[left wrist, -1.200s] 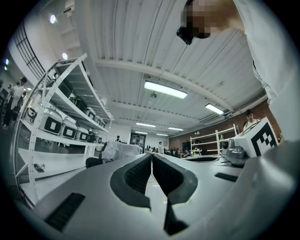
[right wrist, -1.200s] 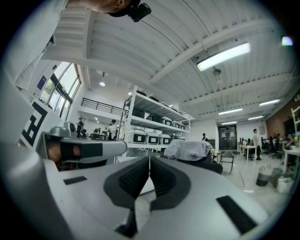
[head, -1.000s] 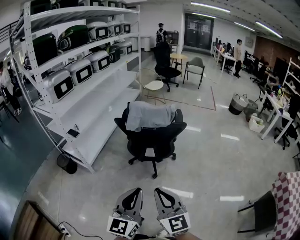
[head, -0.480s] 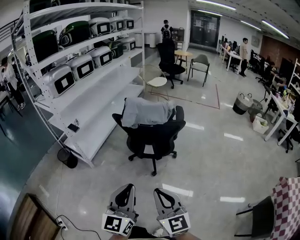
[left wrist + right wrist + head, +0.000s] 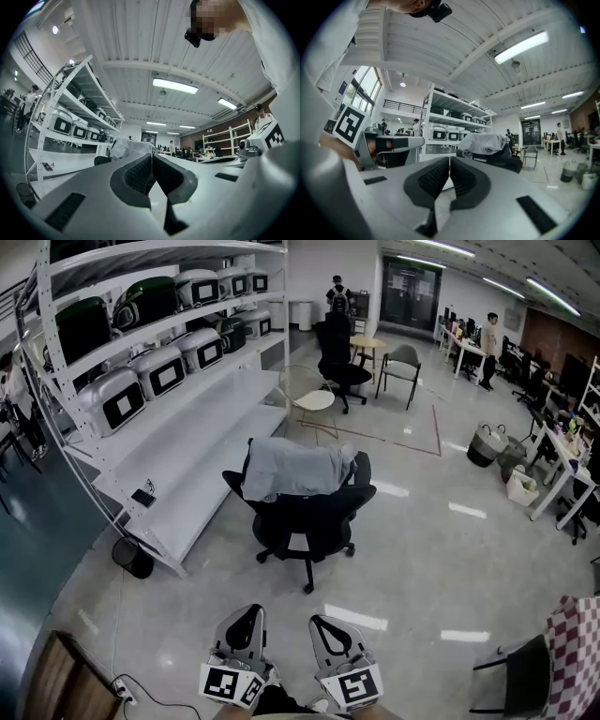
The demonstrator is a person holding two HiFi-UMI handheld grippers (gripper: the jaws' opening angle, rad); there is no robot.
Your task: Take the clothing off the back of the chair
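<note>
Grey garment (image 5: 298, 468) draped over office chair (image 5: 314, 521) back, well apart from me. Approach step. Left claw (image 5: 246, 615), right claw (image 5: 324, 622) closed, empty. Next: close in, open, pinch fabric.

An open-plan office-cum-lab: long shelving (image 5: 200, 444) of boxy machines (image 5: 111, 401), desks (image 5: 555, 457), office chairs (image 5: 337, 362).
</note>
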